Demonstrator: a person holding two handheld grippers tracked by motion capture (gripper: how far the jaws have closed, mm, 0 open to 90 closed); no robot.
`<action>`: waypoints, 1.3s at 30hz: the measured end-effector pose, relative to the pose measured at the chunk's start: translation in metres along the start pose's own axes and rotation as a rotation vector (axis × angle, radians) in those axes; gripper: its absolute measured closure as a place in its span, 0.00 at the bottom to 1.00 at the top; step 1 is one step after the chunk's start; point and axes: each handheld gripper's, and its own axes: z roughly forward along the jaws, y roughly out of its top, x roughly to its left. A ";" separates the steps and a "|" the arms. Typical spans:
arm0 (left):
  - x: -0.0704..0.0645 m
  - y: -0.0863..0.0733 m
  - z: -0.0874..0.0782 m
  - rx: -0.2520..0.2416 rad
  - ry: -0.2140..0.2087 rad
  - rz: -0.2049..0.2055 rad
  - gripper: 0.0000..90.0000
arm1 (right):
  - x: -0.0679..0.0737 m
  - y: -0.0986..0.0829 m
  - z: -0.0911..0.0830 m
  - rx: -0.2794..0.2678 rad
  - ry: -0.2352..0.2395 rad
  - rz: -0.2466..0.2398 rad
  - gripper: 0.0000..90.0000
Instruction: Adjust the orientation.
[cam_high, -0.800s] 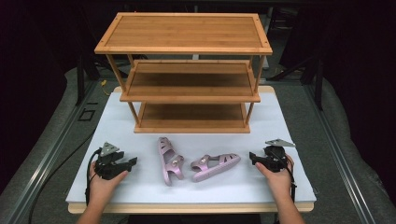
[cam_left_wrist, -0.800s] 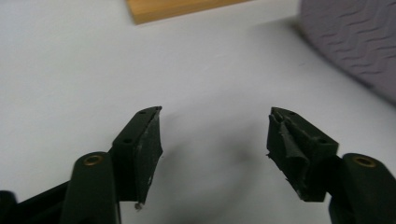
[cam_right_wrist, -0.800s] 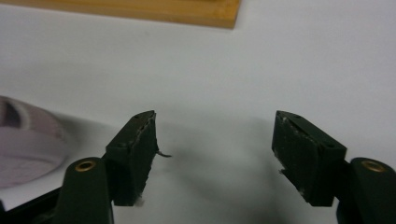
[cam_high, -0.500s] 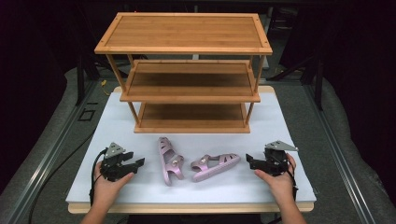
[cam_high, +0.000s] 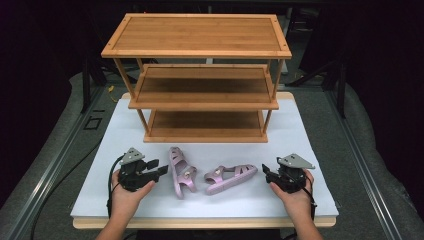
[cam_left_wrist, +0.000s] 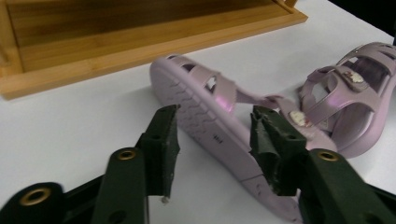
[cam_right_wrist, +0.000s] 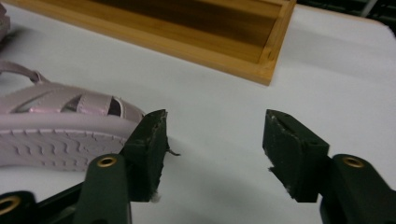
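Note:
Two pink sandals lie on the white table in front of a wooden shelf rack. The left sandal lies on its side, its ribbed sole facing my left gripper. My left gripper is open just left of it, the jaws standing a little short of the sole. The right sandal also lies on its side, toe toward my right gripper. That gripper is open with only bare table between its fingers, and the sandal's toe is beside its left finger.
The rack has three tiers; its bottom tray sits just behind the sandals, and its front rim and corner are close ahead of both grippers. The table's front edge runs below the person's hands.
My left gripper has slid right, close up to the left sandal. My right gripper has shifted slightly left toward the right sandal's toe. The sandals have not moved.

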 end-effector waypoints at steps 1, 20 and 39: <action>0.000 0.000 0.000 0.000 0.000 0.000 0.54 | 0.000 0.000 0.000 0.000 0.000 0.000 0.46; 0.004 -0.016 0.022 0.117 0.083 0.007 0.50 | -0.002 -0.004 0.000 0.008 0.001 0.060 0.49; 0.014 -0.022 -0.027 0.034 0.072 -0.099 0.56 | -0.003 -0.005 0.002 0.016 0.004 0.074 0.49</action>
